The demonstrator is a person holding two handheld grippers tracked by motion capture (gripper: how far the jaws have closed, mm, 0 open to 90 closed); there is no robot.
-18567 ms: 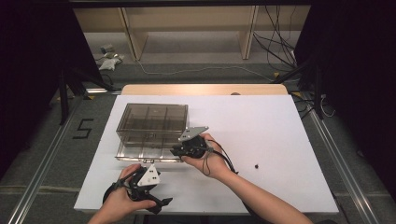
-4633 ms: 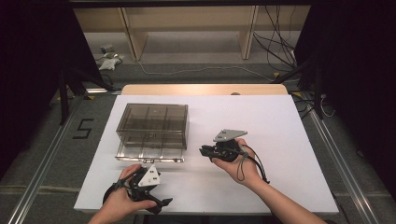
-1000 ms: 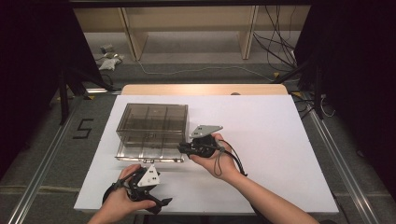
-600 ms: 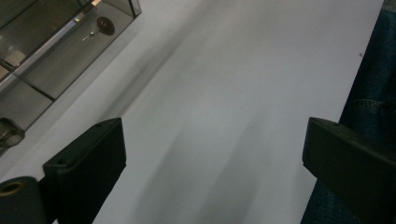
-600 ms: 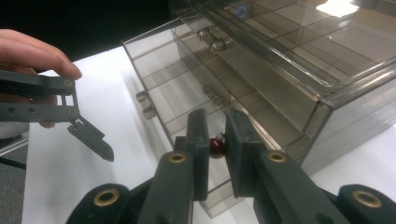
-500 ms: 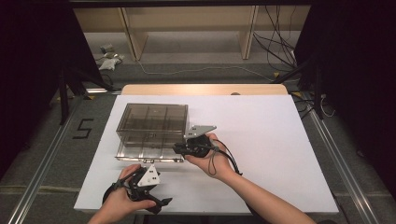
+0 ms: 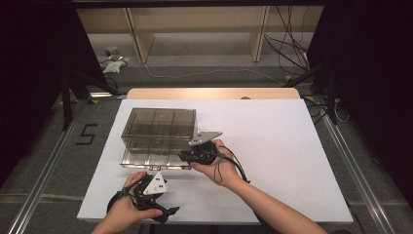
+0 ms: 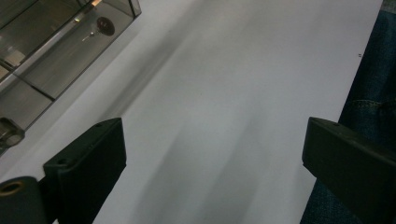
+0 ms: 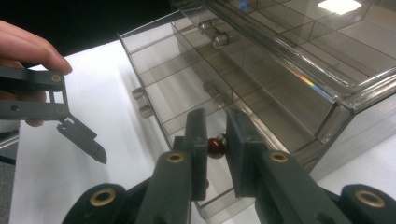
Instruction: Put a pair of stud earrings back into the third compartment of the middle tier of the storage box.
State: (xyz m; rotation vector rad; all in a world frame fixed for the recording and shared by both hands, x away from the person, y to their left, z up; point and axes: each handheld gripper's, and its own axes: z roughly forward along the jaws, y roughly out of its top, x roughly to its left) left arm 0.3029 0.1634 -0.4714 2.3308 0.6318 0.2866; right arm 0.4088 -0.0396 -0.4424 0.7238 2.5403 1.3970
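A smoky clear drawer box (image 7: 158,124) stands at the left middle of the white table (image 7: 272,146), and its bottom drawer (image 7: 151,160) is pulled out toward me. My right gripper (image 7: 187,157) hovers at that drawer's front right corner. In the right gripper view it (image 9: 215,119) is shut on a small dark-red bead (image 9: 215,146) above the drawer's compartments (image 9: 182,100). My left gripper (image 7: 158,195) rests near the table's front edge, its jaws (image 8: 212,135) wide apart over bare table. Its jaw tip (image 9: 81,136) lies left of the drawer in the right gripper view.
The box's corner (image 8: 51,56) lies at the upper left of the left gripper view, with a small dark piece (image 8: 105,25) inside. The table edge and my trouser leg (image 8: 369,93) are at the right there. A wooden board (image 7: 214,92) borders the table's far edge.
My right gripper has shifted a little to the left, closer over the open drawer, with the bead still between its jaws. The left gripper has stayed put.
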